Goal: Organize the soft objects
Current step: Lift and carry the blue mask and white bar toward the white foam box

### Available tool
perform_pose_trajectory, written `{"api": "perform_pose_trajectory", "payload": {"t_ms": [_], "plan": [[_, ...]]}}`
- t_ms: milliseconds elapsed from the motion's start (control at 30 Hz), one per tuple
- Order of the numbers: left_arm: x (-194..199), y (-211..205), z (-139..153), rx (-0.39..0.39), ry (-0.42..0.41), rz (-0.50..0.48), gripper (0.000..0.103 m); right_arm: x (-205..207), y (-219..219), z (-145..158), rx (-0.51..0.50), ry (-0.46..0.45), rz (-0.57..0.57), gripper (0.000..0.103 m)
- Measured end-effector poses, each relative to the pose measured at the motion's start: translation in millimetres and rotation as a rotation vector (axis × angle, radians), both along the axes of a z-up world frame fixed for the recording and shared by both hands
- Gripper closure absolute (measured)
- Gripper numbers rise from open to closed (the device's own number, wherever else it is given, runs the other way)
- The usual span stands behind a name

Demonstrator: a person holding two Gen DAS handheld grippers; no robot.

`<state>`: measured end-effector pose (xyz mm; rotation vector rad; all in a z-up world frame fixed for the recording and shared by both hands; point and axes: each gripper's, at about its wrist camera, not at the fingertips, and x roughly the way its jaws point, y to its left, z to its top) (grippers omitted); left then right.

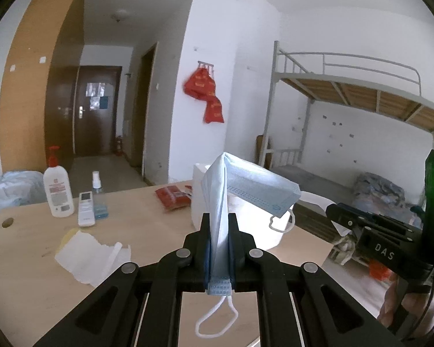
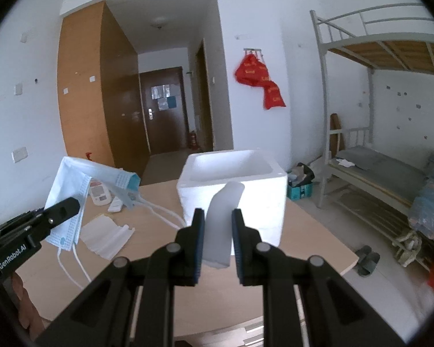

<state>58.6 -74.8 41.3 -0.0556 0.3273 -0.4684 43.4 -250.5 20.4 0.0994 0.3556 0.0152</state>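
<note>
Nearest in the left wrist view, the left gripper (image 1: 219, 231) is pinching a stack of pale blue pleated face masks (image 1: 240, 188) between nearly closed jaws; the stack is standing up out of the pads and folding over to the right, with white ear loops dangling below. In the right wrist view, the right gripper (image 2: 217, 225) is clamping a small white foam piece (image 2: 221, 225), whose long axis is running forward and upward along the fingers and leaning slightly right.

Just beyond both tools, the white foam box (image 2: 263, 202) is sitting open-topped on the light wooden table (image 2: 312, 231). It is lying straight ahead of the right gripper, so that hand is looking nearer to it; for the left gripper it is lying ahead and a little to the right, partly hidden behind the masks.

Farther left on the table, crumpled white wrapping paper (image 1: 86, 257) is lying flat, apart from the box.
</note>
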Motion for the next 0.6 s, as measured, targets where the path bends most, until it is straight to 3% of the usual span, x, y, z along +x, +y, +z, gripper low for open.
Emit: {"api": "perform_pose_trajectory", "payload": {"t_ms": [600], "plan": [[8,-12,-2,0.007,0.003,-0.022,0.093,2,-15,2,0.007,-0.001,-0.019,0.081]]}}
